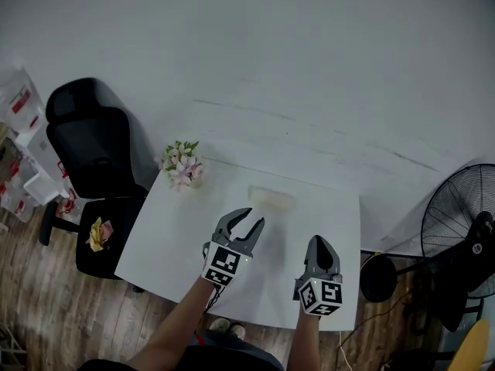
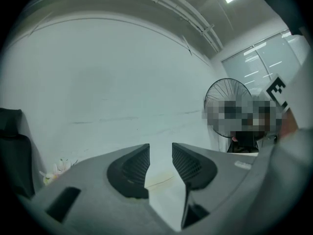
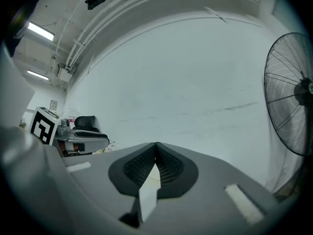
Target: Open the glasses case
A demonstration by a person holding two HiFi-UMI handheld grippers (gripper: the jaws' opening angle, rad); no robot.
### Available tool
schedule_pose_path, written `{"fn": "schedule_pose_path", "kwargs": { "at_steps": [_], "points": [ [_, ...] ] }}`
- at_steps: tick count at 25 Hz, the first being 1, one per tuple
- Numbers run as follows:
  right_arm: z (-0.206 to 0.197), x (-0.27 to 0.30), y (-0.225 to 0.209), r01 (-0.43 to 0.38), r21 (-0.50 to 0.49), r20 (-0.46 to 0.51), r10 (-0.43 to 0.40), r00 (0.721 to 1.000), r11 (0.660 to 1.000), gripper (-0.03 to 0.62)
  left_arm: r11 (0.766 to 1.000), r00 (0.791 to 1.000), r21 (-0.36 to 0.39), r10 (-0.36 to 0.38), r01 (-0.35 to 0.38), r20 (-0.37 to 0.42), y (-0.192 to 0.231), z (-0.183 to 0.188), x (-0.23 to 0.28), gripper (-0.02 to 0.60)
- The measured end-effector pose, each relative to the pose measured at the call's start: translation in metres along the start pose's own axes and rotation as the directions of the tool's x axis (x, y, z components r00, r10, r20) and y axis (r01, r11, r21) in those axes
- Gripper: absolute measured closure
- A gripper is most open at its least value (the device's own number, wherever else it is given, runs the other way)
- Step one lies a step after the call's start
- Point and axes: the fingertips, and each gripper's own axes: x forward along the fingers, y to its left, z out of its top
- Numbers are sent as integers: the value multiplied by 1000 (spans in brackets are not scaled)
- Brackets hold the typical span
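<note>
On the white table (image 1: 166,246) in the head view, the pale glasses case (image 1: 272,200) lies toward the far edge, beyond both grippers and touched by neither; neither gripper view shows it clearly. In the left gripper view, the left gripper (image 2: 160,151) stands with jaws well apart and nothing between them. In the right gripper view, the right gripper (image 3: 156,148) has its jaw tips together, gripping nothing, with a fan (image 3: 291,92) at right.

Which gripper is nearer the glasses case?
Left. The left gripper is just short of the glasses case, apart from it; the right gripper is farther back and to its right.
</note>
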Motion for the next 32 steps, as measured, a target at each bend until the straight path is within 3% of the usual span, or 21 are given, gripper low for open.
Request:
{"fn": "schedule_pose_path", "kwargs": {
  "at_steps": [6,14,18,21,27,29,32],
  "points": [
    [-17,27,8,-73,-68,-76,68,995,995,580,991,992,100,-73,84,-104,-3,-27,44,433],
    [-48,53,0,-135,-134,-181,110,977,982,580,946,961,255,-138,199,-241,-11,-59,98,424],
    [-56,62,0,-160,-161,-208,124,970,974,580,881,932,379,-160,283,-324,-20,-78,121,414],
    [-69,73,0,-189,-198,-253,136,958,962,580,854,909,397,-184,336,-374,-26,-94,135,411],
    [-89,95,-1,-236,-242,-308,157,938,941,580,780,863,479,-151,404,-481,-23,-132,158,412],
    [-93,101,0,-243,-245,-307,162,938,939,580,727,846,529,-134,438,-516,-22,-144,166,407],
    [-106,105,-3,-251,-241,-338,161,927,938,580,630,827,602,-117,490,-551,-27,-157,177,403]
  ]
}}
